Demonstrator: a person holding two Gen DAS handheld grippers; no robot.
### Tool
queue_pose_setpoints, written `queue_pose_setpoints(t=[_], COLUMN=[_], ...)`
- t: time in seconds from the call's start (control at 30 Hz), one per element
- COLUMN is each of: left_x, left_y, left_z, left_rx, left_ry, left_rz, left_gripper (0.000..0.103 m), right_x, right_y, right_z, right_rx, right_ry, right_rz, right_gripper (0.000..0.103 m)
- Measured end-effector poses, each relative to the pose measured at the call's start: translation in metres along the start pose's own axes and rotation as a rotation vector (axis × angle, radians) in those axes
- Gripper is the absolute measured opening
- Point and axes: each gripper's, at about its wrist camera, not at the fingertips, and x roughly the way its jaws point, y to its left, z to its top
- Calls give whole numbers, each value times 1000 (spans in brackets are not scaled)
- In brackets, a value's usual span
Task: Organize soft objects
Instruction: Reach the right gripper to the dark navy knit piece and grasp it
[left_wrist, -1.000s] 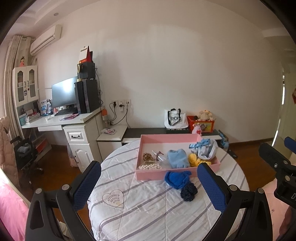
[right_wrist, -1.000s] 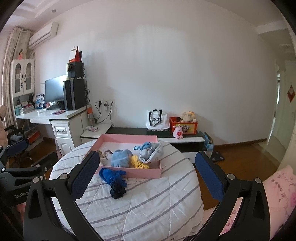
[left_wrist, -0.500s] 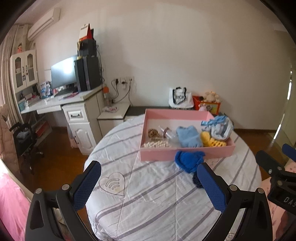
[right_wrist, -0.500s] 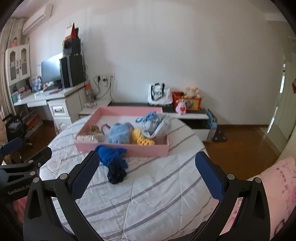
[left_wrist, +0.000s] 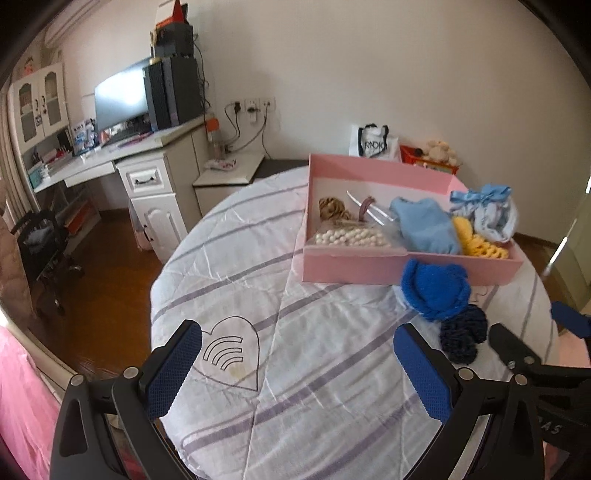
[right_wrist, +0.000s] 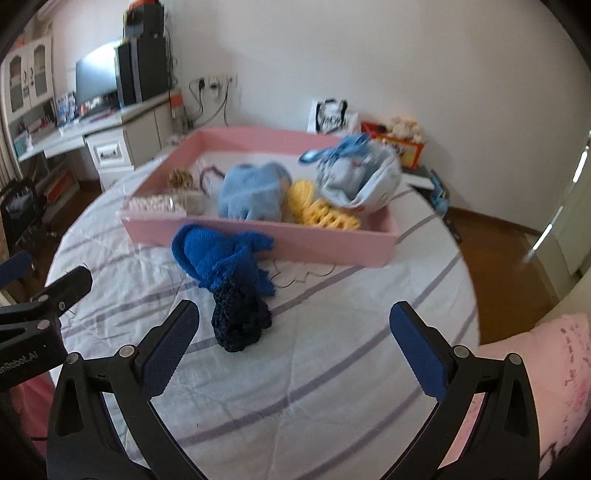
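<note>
A pink tray (left_wrist: 373, 271) (right_wrist: 258, 242) sits on a round table with a striped white cover (left_wrist: 295, 369) (right_wrist: 314, 369). In it lie a light blue knit (left_wrist: 424, 227) (right_wrist: 251, 195), a yellow knit (left_wrist: 476, 240) (right_wrist: 321, 212), a pale blue bonnet (left_wrist: 487, 214) (right_wrist: 354, 173), white beads (left_wrist: 349, 236) and a hair piece. In front of the tray lie a bright blue knit (left_wrist: 434, 291) (right_wrist: 218, 254) and a dark navy knit (left_wrist: 461, 334) (right_wrist: 240, 317). My left gripper (left_wrist: 295, 365) is open and empty over the cover. My right gripper (right_wrist: 291, 350) is open and empty, just short of the navy knit.
A white desk (left_wrist: 122, 162) with monitor and computer stands far left, a black chair (left_wrist: 40, 243) beside it. A low cabinet with a bag (left_wrist: 373, 142) and toys lines the back wall. Pink bedding (right_wrist: 546, 369) lies at the lower right. The table edge drops to wooden floor.
Both grippers have moved forward and tilted down toward the table. The tray and the two knits in front of it now look much closer. Both jaws stay open.
</note>
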Motion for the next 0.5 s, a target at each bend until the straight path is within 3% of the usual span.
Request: queue_pose_setpoints(t=[0.1,0.37,0.5], left_x=[15,45,56], left_y=[4,11,16], left_z=[4,11,10], left_rx=[6,38,44], left_ry=[24,56,74], left_rz=[-20,-60,-66], left_gripper=[103,103,103], right_x=[16,51,58], right_y=[9,20,20], right_z=[1,-5,-9], right_rx=[-13,-3,37], right_ry=[42,157,173], right_rz=[0,16,57], right_gripper=[102,74,62])
